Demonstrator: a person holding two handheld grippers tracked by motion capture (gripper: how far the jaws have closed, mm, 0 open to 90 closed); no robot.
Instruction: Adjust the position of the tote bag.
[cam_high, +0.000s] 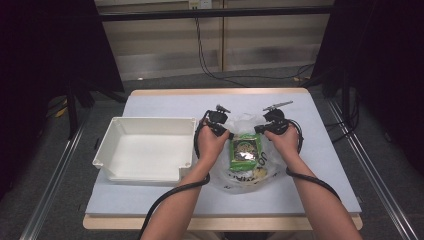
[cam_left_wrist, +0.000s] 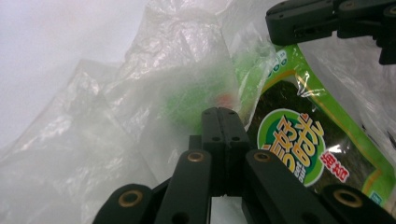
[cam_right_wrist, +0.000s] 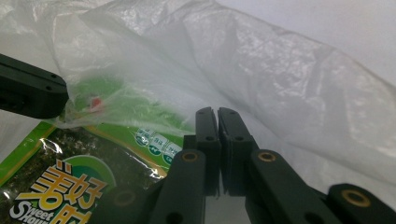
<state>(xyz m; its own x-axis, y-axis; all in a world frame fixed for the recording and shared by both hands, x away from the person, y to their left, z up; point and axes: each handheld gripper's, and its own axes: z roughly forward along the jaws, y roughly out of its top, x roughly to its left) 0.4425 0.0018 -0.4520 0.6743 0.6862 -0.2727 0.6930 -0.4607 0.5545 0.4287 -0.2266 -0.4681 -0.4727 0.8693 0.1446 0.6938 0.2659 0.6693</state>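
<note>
Two grippers: left gripper (cam_high: 226, 131) and right gripper (cam_high: 261, 129) sat at the mouth of the plastic bag (cam_high: 243, 172), each with its jaws pressed together on a fold of film.
Step in hand: most likely pulling the bag's mouth apart to free the green snack packet (cam_high: 246, 150).
Doing it well: pulls should have been even and outward, or the thin film could tear or slip out.
Bag: clear, crinkled, lying near the table's (cam_high: 300, 195) middle, toward the near edge.
Packet: glossy green, round logo, partly inside the bag.
White bin (cam_high: 145, 149): toward the left edge, apart from the bag.
</note>
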